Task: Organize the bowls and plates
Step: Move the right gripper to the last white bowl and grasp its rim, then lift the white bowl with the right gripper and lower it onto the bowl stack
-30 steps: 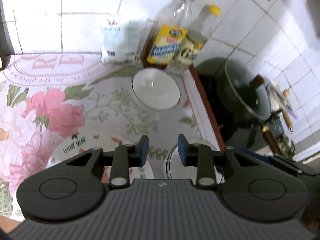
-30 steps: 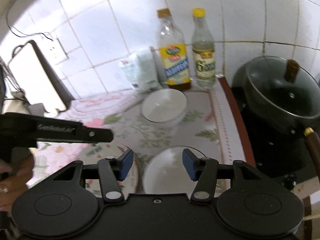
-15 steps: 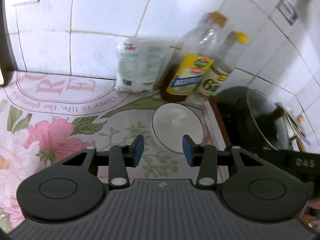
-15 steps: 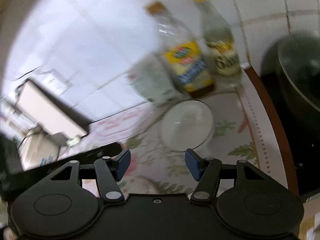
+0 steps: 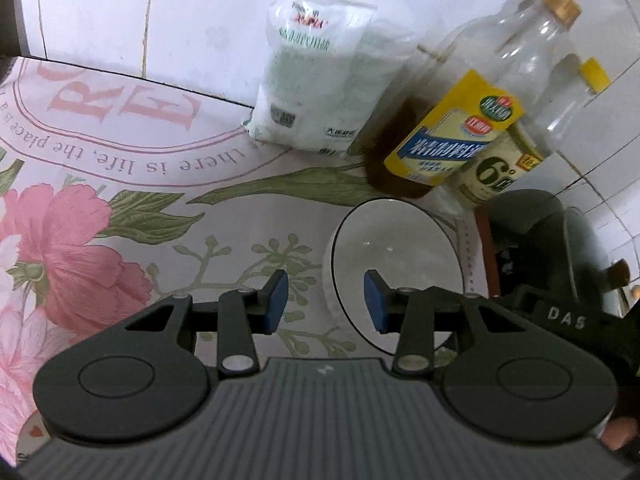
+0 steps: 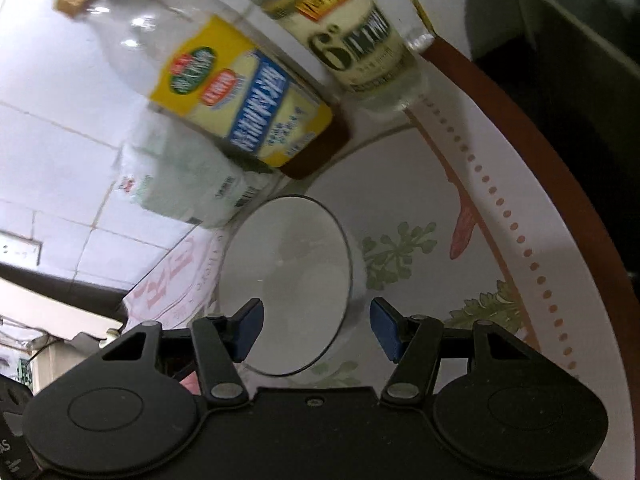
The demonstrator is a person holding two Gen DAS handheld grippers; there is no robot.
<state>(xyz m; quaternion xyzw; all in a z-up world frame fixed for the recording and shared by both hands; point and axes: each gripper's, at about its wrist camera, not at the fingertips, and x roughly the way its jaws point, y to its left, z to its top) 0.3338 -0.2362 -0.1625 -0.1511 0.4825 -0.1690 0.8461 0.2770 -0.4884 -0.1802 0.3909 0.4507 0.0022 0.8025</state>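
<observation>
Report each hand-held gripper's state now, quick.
Left hand-held gripper: open, holding nothing; the white bowl's near rim sits between its pads, untouched.
Right hand-held gripper: open, holding nothing; straddles the same bowl's rim.

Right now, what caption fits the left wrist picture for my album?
Left tool open over the flowery cloth, nearing a white bowl beside two bottles.

one bowl, two bottles, one bag
</observation>
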